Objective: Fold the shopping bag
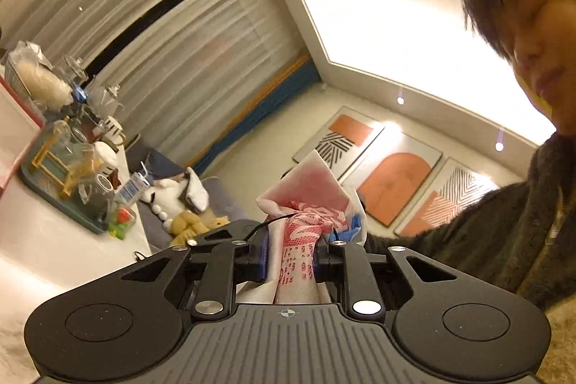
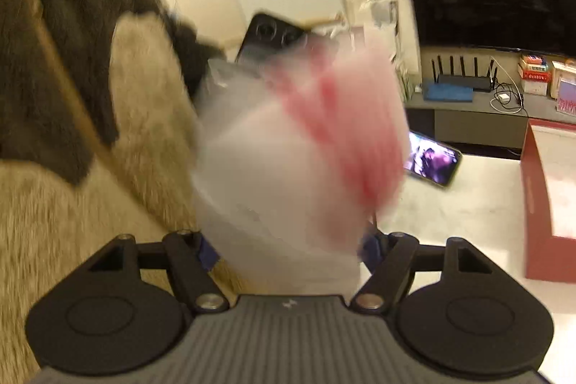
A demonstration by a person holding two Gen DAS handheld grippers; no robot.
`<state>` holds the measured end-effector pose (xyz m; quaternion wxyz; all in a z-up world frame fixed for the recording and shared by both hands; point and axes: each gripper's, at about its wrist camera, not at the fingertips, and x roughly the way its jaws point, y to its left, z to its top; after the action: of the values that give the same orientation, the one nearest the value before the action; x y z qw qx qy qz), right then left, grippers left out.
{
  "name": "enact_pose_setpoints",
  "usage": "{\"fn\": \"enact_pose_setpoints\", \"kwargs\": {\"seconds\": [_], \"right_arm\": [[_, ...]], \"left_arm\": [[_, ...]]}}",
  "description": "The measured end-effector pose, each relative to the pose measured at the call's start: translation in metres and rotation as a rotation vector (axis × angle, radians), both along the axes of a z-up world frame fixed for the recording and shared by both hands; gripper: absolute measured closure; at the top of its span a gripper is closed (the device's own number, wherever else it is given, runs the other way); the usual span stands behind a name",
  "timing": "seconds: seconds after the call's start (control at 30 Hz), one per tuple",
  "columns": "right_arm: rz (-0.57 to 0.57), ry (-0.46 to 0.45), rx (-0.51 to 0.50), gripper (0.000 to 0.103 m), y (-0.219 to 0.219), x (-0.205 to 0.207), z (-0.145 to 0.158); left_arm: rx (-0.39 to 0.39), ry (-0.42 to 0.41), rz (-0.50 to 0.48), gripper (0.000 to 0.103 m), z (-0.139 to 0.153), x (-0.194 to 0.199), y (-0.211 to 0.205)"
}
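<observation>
Bunching between both tools, the bag [image 1: 306,200] is held up off the tabletop [image 2: 468,200], in front of the person. Left hand-held gripper [image 1: 291,258]: jaws nearly closed, pinched on a gathered neck of the bag w/ red print; the rest fans out above the pads. Right hand-held gripper [image 2: 288,243]: jaws stand wide, w/ the blurred white-and-pink bag [image 2: 298,146] bulging between them; whether the pads actually press on it can't be told, since the film hides the tips. Bag is judged thin plastic: very light, limp, crinkly, prob. slippery, no stiffness to hold a crease by itself. It would be best taken at edges or corners, not mid-bulk, and pulled taut between two grips so a flat fold can be laid. A loose pinch may slip; trapped air may puff it back open.
</observation>
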<state>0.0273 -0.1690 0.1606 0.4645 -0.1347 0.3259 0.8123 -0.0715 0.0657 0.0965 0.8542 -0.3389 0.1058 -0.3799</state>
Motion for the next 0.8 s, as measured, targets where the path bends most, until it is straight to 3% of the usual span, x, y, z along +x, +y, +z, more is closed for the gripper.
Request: {"fn": "enact_pose_setpoints", "kwargs": {"seconds": [0.03, 0.1, 0.17, 0.23, 0.27, 0.33, 0.4, 0.43, 0.5, 0.57, 0.63, 0.7, 0.73, 0.77, 0.8], "right_arm": [[-0.030, -0.003, 0.039, 0.030, 0.001, 0.001, 0.000], [-0.061, -0.065, 0.058, 0.033, 0.007, -0.005, 0.007], [-0.092, -0.130, 0.054, 0.033, 0.012, -0.012, 0.012], [-0.143, -0.052, -0.001, 0.033, 0.021, -0.004, 0.010], [-0.170, -0.005, -0.031, 0.033, 0.025, 0.001, 0.008], [-0.274, 0.282, -0.125, 0.032, 0.027, 0.021, -0.009], [-0.313, 0.462, -0.203, 0.032, 0.031, 0.032, -0.026], [-0.316, 0.469, -0.215, 0.032, 0.032, 0.033, -0.029], [-0.380, 0.454, -0.135, 0.034, 0.019, 0.032, -0.028], [-0.459, 0.464, -0.064, 0.041, 0.006, 0.029, -0.027], [-0.460, 0.439, -0.075, 0.041, 0.007, 0.026, -0.026], [-0.471, 0.436, -0.061, 0.043, 0.001, 0.027, -0.030], [-0.534, 0.425, -0.068, 0.044, -0.008, 0.029, -0.032], [-0.606, 0.411, -0.077, 0.042, -0.019, 0.032, -0.034], [-0.679, 0.398, -0.086, 0.008, -0.029, 0.034, -0.036]], "left_arm": [[0.090, 0.005, 0.012, 0.081, 0.005, 0.003, -0.003], [0.131, 0.016, 0.010, 0.082, 0.011, 0.009, -0.002], [0.221, -0.005, 0.029, 0.081, 0.020, 0.010, -0.003], [0.289, -0.018, 0.041, 0.081, 0.026, 0.013, -0.003], [0.259, 0.000, 0.050, 0.081, 0.024, 0.015, 0.000], [0.157, 0.043, 0.094, 0.081, 0.016, 0.013, 0.006], [0.070, 0.066, 0.150, 0.081, 0.004, 0.007, 0.011], [0.014, 0.086, 0.187, 0.081, -0.004, 0.004, 0.015], [-0.137, 0.146, 0.261, 0.081, -0.015, 0.001, 0.026], [-0.036, 0.114, 0.270, 0.081, -0.017, 0.004, 0.017], [0.051, 0.092, 0.268, 0.081, -0.011, 0.004, 0.011], [0.018, 0.160, 0.304, 0.081, -0.016, 0.008, 0.016], [-0.002, 0.177, 0.353, 0.081, -0.022, 0.006, 0.021], [-0.016, 0.176, 0.419, 0.081, -0.024, 0.002, 0.028], [-0.035, 0.190, 0.506, 0.081, -0.026, -0.002, 0.034]]}}
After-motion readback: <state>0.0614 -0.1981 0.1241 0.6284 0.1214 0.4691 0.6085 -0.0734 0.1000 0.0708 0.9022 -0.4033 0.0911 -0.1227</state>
